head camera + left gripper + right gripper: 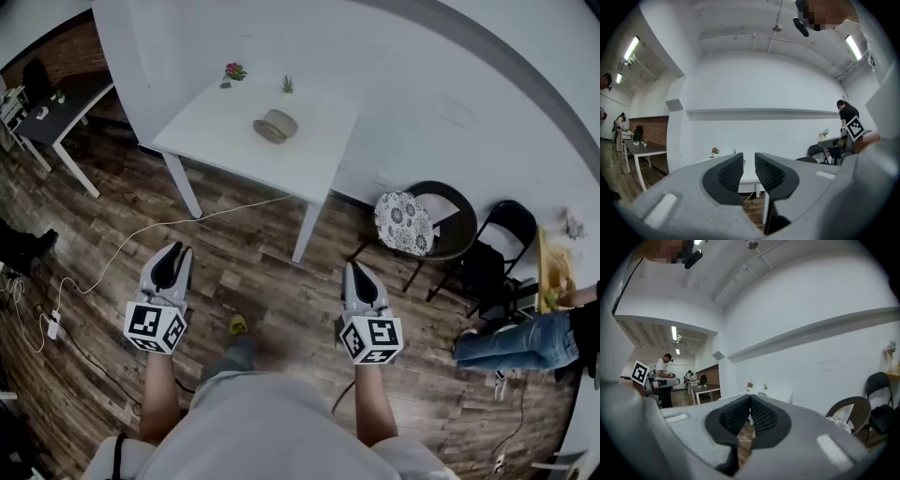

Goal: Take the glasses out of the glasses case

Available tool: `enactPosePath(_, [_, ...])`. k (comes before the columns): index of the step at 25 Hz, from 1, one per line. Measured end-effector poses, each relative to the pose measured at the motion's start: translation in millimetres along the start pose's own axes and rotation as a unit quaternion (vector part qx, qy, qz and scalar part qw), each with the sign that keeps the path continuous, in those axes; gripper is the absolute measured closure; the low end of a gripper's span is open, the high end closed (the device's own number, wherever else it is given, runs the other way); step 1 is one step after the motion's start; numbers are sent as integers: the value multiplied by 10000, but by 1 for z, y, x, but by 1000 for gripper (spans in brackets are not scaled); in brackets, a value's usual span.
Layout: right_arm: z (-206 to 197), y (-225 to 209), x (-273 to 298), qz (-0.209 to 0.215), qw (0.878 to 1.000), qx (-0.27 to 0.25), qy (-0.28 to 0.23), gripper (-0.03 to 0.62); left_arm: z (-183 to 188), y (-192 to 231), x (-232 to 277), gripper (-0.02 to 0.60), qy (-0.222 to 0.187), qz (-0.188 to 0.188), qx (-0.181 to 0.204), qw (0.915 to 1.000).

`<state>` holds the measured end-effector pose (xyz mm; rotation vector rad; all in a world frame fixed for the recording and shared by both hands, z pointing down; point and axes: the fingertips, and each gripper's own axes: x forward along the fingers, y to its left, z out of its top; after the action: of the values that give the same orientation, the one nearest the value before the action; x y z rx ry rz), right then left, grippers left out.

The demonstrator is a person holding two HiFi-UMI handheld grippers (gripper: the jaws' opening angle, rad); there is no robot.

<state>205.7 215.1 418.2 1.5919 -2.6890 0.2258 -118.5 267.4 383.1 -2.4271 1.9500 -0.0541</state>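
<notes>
1. While both grippers are held low over the wood floor (pixel 253 272), the glasses case (pixel 275 126) is seen lying on the white tabletop (pixel 323 127), well apart from either gripper and untouched.
2. The case is noted as a grey oval near the middle of the tabletop. Whether its lid is up or down cannot be told at this range.
3. Left gripper (pixel 176 251): the jaws are pointed toward the table. In the left gripper view (pixel 749 161) they are seen parted by a narrow gap with nothing between them, and a strip of the tabletop (pixel 748 174) is visible through that gap.
4. Right gripper (pixel 354 267): the jaws are likewise pointed forward. In the right gripper view (pixel 750 399) they are seen closed together, the ribbed pads meeting at the tips, with nothing held.
5. A small pink-flowered plant (pixel 234 71) and a small green plant (pixel 287 85) are recorded along the tabletop's far edge, beyond the case.
6. A white cable (pixel 141 246) is trailed across the floor from under the table.
7. To the right, a round chair with a patterned cushion (pixel 404 223) and a black folding chair (pixel 497 246) are set against the wall.
</notes>
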Motion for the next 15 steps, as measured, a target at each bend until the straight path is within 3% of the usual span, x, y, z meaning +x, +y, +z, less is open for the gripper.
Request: enactPosePath(15, [18, 15, 151, -251, 9995, -14, 186, 591, -7, 118, 112, 508, 112, -174, -216, 9996])
